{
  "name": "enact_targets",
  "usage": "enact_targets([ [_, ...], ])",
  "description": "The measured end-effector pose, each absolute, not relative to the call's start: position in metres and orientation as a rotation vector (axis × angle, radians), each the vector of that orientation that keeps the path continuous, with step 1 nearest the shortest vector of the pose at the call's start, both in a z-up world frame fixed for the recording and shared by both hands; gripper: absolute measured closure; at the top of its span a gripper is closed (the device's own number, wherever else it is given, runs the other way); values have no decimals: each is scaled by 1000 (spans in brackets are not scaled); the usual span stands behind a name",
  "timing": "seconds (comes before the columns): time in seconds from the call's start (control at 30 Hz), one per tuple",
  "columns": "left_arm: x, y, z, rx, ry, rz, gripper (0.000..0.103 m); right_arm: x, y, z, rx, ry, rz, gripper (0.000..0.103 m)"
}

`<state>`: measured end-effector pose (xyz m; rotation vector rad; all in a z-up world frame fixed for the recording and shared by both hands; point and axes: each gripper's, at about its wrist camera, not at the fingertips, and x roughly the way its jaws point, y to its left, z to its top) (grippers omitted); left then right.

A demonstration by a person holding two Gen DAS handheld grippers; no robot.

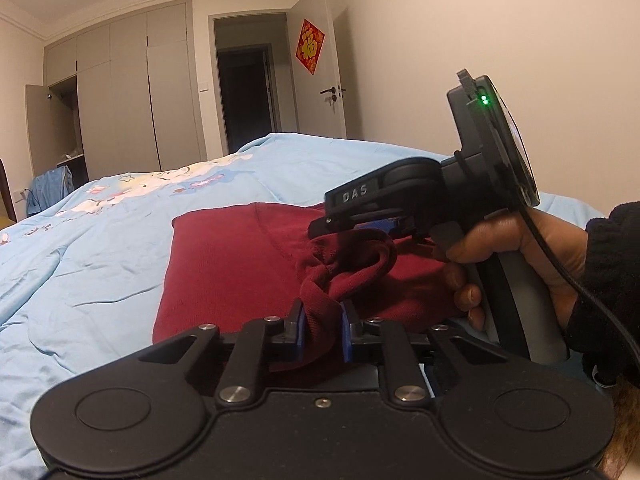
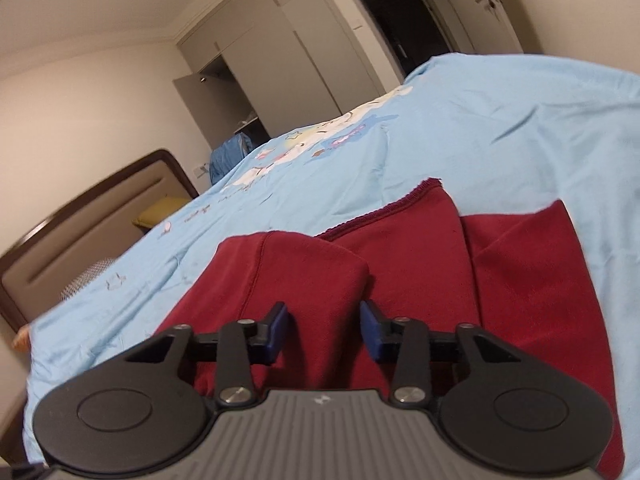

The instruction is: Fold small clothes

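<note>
A dark red knit garment [image 1: 224, 264] lies flat on a light blue duvet [image 1: 88, 248]. My left gripper [image 1: 323, 330] is shut on a bunched strip of the red cloth, which rises between its blue pads. In the left wrist view my right gripper [image 1: 320, 232] hovers over the same bunch, held by a hand [image 1: 520, 252] in a black sleeve. The right wrist view has the right gripper [image 2: 325, 328] open just above the red garment [image 2: 420, 248], whose folded layers spread ahead of the fingers with nothing pinched.
The duvet [image 2: 500, 120] covers a bed with a brown headboard [image 2: 92, 220] at the left. Beyond the bed stand a grey wardrobe [image 1: 132, 92] with one open door, a dark doorway [image 1: 248, 92] and a white door [image 1: 320, 64].
</note>
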<state>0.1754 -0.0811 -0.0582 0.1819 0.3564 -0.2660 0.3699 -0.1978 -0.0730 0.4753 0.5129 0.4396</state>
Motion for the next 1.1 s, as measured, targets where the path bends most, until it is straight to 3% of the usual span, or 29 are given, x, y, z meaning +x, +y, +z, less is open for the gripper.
enact_targets([
  [0.27, 178, -83, -59, 182, 360, -266, 89, 362, -193, -73, 431, 462, 425, 93],
  [1.1, 201, -113, -52, 140, 328, -426, 91, 343, -257, -55, 481, 323, 256, 95],
])
